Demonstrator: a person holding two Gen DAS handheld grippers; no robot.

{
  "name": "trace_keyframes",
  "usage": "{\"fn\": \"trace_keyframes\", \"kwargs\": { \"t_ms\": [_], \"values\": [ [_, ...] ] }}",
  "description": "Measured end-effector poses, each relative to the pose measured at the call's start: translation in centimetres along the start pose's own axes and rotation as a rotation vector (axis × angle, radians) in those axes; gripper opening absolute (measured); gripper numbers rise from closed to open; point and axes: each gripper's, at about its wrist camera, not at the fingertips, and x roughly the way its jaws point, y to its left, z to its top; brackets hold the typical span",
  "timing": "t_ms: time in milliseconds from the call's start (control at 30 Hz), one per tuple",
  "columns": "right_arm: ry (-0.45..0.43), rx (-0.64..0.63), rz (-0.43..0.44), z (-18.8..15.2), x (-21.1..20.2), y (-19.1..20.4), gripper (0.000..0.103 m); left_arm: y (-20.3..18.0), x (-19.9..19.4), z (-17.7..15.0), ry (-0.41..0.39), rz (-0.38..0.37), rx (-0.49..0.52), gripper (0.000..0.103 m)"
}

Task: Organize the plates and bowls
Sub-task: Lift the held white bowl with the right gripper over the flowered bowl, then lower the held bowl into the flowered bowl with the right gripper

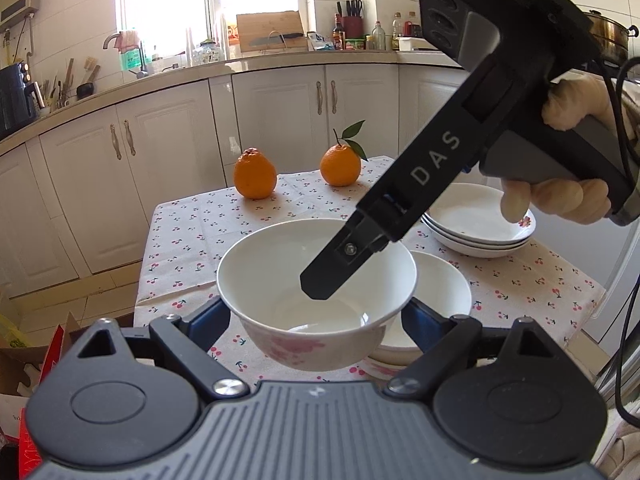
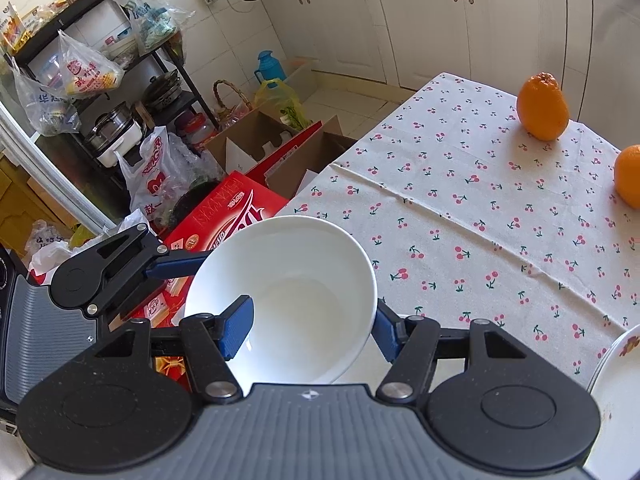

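— Where is the bowl (image 1: 280,272)?
— The left gripper (image 1: 316,320) clamps it from both sides, at the table (image 2: 440,200) edge.
— And the right gripper (image 2: 310,332)?
— One finger is inside the bowl and one outside. Whether it squeezes, I cannot tell. Stacked plates (image 1: 472,216) stand further right.

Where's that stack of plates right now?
In the left wrist view the plates sit at the table's right side, behind the two bowls and right of the leafy orange.

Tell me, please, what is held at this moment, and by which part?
The left gripper holds the white ceramic bowl in the air, by its opposite outer sides. The right gripper only straddles the bowl's wall, not closed on it.
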Motion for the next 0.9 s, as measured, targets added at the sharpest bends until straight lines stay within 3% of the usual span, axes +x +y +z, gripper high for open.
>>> {"fn": "trace_keyframes", "kwargs": {
  "t_ms": [467, 900],
  "values": [
    [-0.048, 0.064, -0.068, -2.7, -3.1, -2.7, 0.068, -3.1, 2.1, 1.0, -0.012, -0.086, 0.041, 0.092],
    [-0.039, 0.108, -0.080, -4.2, -2.7, -5.1, 0.068, -4.3, 4.5, 0.6, 0.042, -0.123, 0.036, 0.092]
  ]
}}
